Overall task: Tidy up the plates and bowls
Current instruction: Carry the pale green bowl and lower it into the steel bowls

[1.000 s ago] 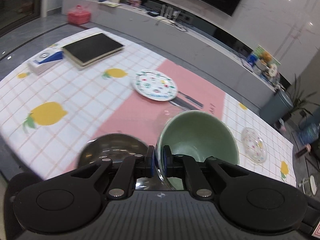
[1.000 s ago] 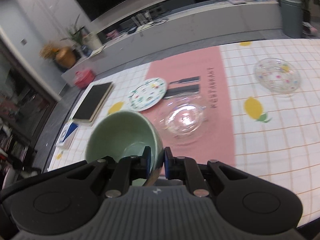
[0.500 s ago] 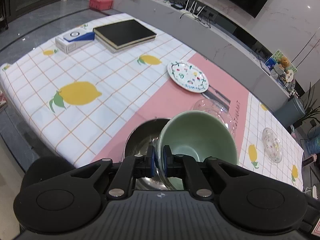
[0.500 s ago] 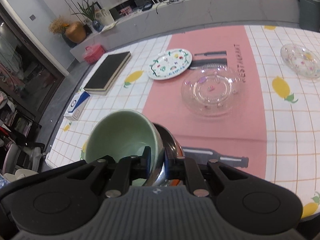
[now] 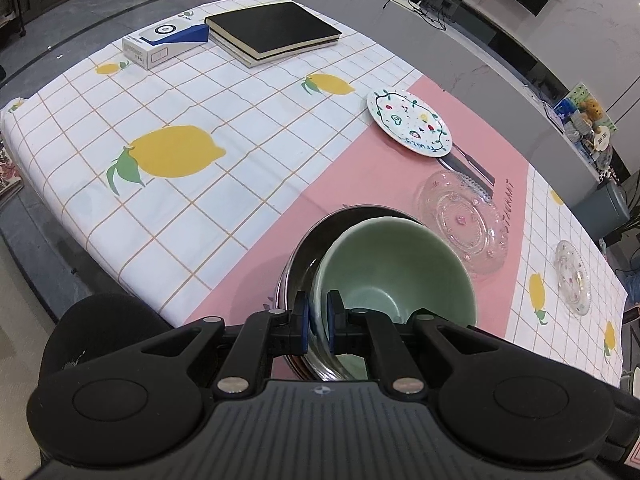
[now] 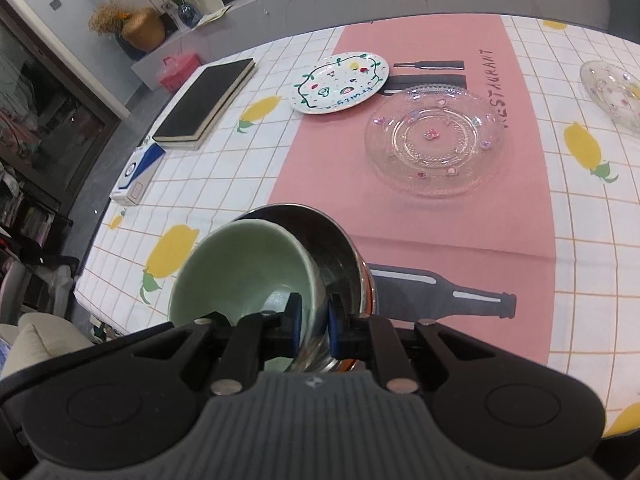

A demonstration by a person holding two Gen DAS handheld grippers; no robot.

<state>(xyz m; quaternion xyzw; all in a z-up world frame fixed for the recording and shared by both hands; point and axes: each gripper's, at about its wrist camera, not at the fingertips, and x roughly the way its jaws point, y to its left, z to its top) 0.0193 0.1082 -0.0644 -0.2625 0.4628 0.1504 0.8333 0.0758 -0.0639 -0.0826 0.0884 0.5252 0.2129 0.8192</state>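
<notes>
Covering the table is a checked tablecloth (image 5: 224,216) printed with lemons, crossed by a pink runner (image 6: 452,216) bearing bottle and cutlery silhouettes; a grey counter and dark screen close the background. Bowls number two: one green ceramic bowl (image 5: 396,264) and one stainless steel bowl (image 5: 308,248). Plates number three: one white plate with painted fruit motifs (image 5: 408,122), one large clear glass plate (image 5: 460,220) with small coloured studs, and one smaller clear glass plate (image 5: 572,276) near the far right edge of the cloth. Other items: one stack of black-covered books (image 5: 272,32) and one white-and-blue box (image 5: 164,42), side by side at the far left corner. The left gripper (image 5: 318,320) is closed on the near rim of the green ceramic bowl, one pad inside the wall and one outside; the right gripper (image 6: 312,322) is likewise closed on that bowl's rim at its right side. The green bowl thus sits directly ahead of both sets of fingers, tilted, and lies within the mouth of the steel bowl, whose rim shows around its left and far sides in the left wrist view and to its right in the right wrist view. The steel bowl rests on the pink runner near the table's near edge, with the large glass plate just beyond it and the painted plate farther still.
</notes>
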